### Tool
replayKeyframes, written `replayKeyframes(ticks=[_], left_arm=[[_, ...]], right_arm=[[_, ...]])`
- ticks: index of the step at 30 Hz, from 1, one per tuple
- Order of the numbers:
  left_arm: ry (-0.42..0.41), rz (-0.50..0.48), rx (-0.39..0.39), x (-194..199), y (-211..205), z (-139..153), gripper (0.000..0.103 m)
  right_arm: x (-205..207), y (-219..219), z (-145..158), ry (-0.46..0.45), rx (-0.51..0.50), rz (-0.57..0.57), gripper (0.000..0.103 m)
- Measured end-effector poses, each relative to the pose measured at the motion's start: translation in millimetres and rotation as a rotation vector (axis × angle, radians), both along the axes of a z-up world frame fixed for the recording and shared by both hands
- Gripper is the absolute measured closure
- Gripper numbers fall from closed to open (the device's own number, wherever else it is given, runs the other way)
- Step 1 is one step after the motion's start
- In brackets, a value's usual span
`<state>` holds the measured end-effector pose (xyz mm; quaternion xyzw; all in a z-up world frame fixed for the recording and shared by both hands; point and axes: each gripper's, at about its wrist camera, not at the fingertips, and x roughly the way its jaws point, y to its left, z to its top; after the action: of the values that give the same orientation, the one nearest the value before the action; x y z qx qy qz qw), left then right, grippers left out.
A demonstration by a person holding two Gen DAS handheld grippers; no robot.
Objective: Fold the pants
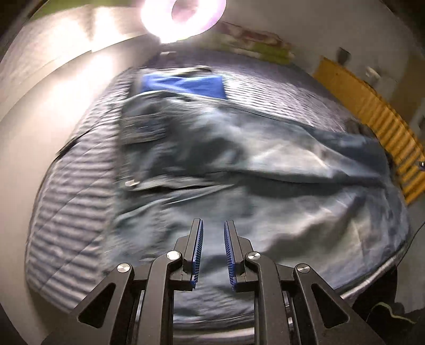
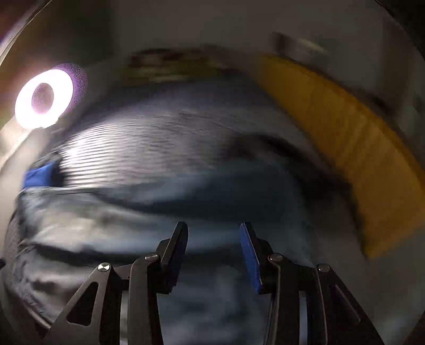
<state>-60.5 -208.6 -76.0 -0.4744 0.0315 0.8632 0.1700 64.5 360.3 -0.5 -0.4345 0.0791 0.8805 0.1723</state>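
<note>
Denim pants (image 1: 212, 164) lie rumpled across a striped bed cover (image 1: 79, 201), waistband toward the left of the left wrist view and the legs trailing off to the right, toward a yellow slatted panel (image 1: 377, 116). The garment's long axis runs crosswise to both tools. The left gripper (image 1: 213, 225) hovers above the near leg with its blue pads a narrow gap apart and nothing between them. The right gripper (image 2: 213, 228) stands wider, likewise holding nothing, over heavily blurred cloth at the leg end. A folded blue item (image 1: 186, 85) rests beyond the waistband, under a ring light (image 1: 183, 16). By these views, the left hand looks nearer the waist and seat, the right nearer the cuffs, so a lengthwise fold would likely begin with each tool pinching its own end.
</note>
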Motion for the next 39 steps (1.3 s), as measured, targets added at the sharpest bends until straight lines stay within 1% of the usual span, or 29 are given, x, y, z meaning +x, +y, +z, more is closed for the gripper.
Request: replayKeyframes(ticks=[2,4,5,6,8,10,11,12,15,18,19,20,21,22,24,25,26,27,28,30,31,32,33,36,39], left_arm=[[-0.02,-0.047,0.002,-2,31,-6,0.085],[-0.054,-0.076,0.011,-5,59,-16,0.085],[-0.071,-0.085,0.008,-6,71,-21,0.084],[-0.085,-0.091,0.001,-7,82,-26,0.084],[-0.109,-0.109,-0.013,-8,102,-37,0.085],[-0.137,-0.121,-0.023,-9,119,-48,0.085],[-0.148,-0.123,-0.032,-10,125,-53,0.084],[-0.156,-0.12,-0.042,-11,127,-58,0.084],[-0.191,-0.111,-0.071,-16,132,-75,0.084],[-0.232,-0.09,-0.087,-19,131,-92,0.084],[-0.245,-0.085,-0.094,-19,131,-97,0.085],[-0.252,-0.084,-0.101,-19,132,-101,0.085],[-0.257,-0.084,-0.11,-19,134,-104,0.085],[-0.259,-0.086,-0.12,-19,135,-107,0.085],[-0.262,-0.092,-0.135,-19,139,-110,0.085],[-0.264,-0.097,-0.137,-19,141,-111,0.085],[-0.265,-0.103,-0.139,-19,142,-110,0.085],[-0.263,-0.106,-0.137,-19,143,-109,0.084],[-0.261,-0.106,-0.134,-20,143,-108,0.084],[-0.252,-0.104,-0.129,-22,144,-101,0.084],[-0.24,-0.102,-0.123,-22,144,-96,0.084],[-0.229,-0.102,-0.117,-23,144,-91,0.085],[-0.216,-0.104,-0.111,-23,144,-85,0.085],[-0.178,-0.102,-0.109,-21,141,-69,0.085],[-0.163,-0.079,-0.087,-21,132,-56,0.085]], right_arm=[[45,57,-22,-0.04,0.007,-0.137,0.065],[78,99,-46,-0.08,-0.012,-0.223,0.062],[94,117,-61,-0.102,-0.026,-0.264,0.059],[105,131,-71,-0.116,-0.044,-0.293,0.056],[129,158,-99,-0.146,-0.127,-0.359,0.056],[146,177,-123,-0.131,-0.251,-0.389,0.055],[152,185,-135,-0.124,-0.306,-0.402,0.052],[154,191,-146,-0.127,-0.346,-0.412,0.052],[151,198,-169,-0.138,-0.376,-0.406,0.051],[150,195,-187,-0.136,-0.462,-0.366,0.051],[149,188,-188,-0.135,-0.451,-0.345,0.056],[148,179,-184,-0.142,-0.424,-0.311,0.084],[144,170,-182,-0.154,-0.42,-0.265,0.097],[144,161,-176,-0.153,-0.406,-0.24,0.097],[147,146,-151,-0.147,-0.258,-0.239,0.097],[150,141,-141,-0.152,-0.172,-0.266,0.097],[154,137,-133,-0.162,-0.12,-0.288,0.095],[156,136,-129,-0.161,-0.117,-0.296,0.092],[156,135,-129,-0.173,-0.11,-0.293,0.088],[148,135,-128,-0.231,-0.044,-0.299,0.059],[145,134,-124,-0.217,-0.01,-0.316,0.058],[146,135,-120,-0.193,-0.003,-0.325,0.058],[142,133,-112,-0.149,-0.026,-0.312,0.058],[129,121,-98,-0.06,-0.104,-0.228,0.058],[104,101,-91,-0.004,-0.137,-0.151,0.058]])
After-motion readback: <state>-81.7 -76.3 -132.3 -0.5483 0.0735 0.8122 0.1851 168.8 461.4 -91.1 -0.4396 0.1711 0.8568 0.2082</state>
